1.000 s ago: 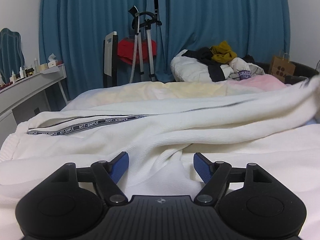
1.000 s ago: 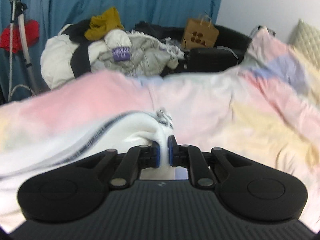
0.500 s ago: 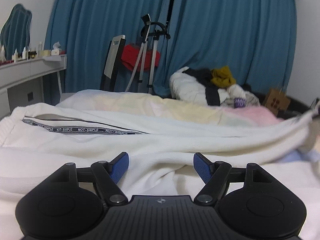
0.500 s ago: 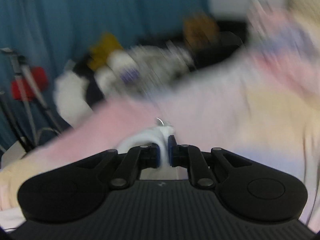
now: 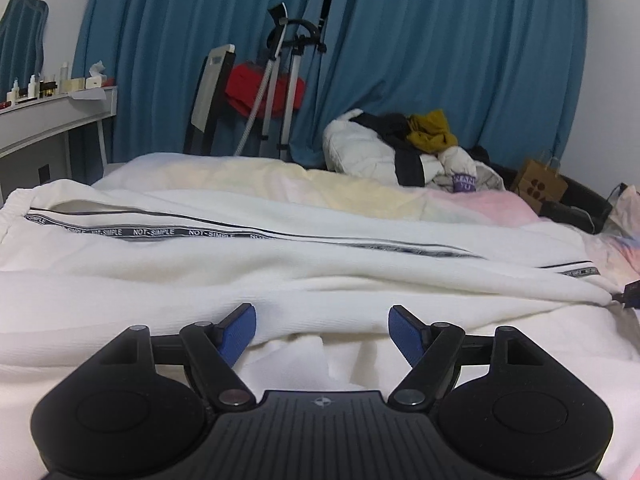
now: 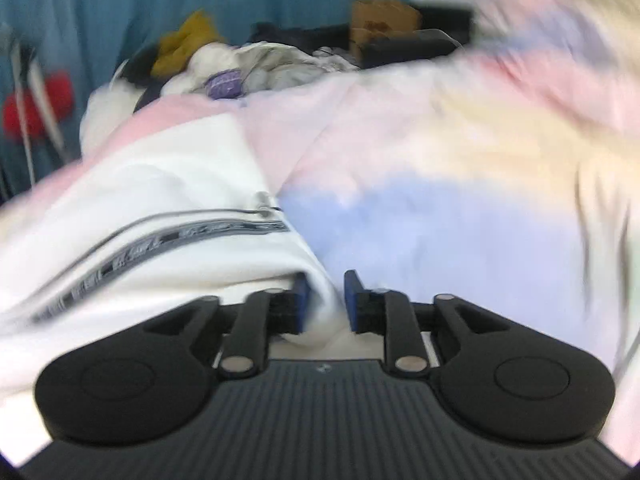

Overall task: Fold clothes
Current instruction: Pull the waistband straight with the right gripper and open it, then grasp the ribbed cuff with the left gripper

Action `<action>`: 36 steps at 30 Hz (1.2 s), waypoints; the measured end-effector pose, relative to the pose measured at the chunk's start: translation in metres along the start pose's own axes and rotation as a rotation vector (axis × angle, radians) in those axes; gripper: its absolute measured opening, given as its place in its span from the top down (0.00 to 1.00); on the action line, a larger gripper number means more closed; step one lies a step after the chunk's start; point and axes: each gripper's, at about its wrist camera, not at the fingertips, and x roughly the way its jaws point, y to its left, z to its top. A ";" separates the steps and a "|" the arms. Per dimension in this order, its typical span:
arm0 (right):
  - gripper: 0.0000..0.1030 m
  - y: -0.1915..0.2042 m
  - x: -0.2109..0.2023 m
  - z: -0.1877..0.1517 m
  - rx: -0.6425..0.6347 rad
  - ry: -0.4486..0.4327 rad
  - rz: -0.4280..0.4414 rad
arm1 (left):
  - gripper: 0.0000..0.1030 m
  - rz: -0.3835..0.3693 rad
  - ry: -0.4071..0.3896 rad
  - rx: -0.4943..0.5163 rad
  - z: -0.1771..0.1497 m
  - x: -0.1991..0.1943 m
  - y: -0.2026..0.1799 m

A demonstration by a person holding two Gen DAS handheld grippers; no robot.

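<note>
On bed (image 5: 248, 176): left gripper (image 5: 322, 330) fingers spread over white trousers (image 5: 280, 264); right gripper (image 6: 324, 296) fingers opening, hem between, seen right view only.

Both cameras ride low over the bed (image 5: 248, 172), angled slightly downward toward the blue curtains (image 5: 440, 60). The left wrist view sits close above the white trousers (image 5: 280, 264); both share the far clothes pile (image 6: 248, 68).

Blue curtains (image 5: 440, 60) behind a pastel-quilted bed (image 5: 280, 176) — white vanity shelf (image 5: 52, 108), perhaps, at left.
</note>
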 end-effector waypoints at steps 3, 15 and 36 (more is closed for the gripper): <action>0.64 -0.011 -0.009 -0.002 0.109 -0.010 0.020 | 0.23 -0.007 0.011 -0.007 0.000 0.001 0.001; 0.36 0.043 -0.130 -0.033 0.071 -0.017 0.064 | 0.19 -0.034 0.071 -0.022 -0.001 -0.016 -0.005; 0.12 0.080 -0.196 -0.063 0.019 -0.029 0.242 | 0.00 0.154 0.207 -0.442 0.005 -0.126 0.074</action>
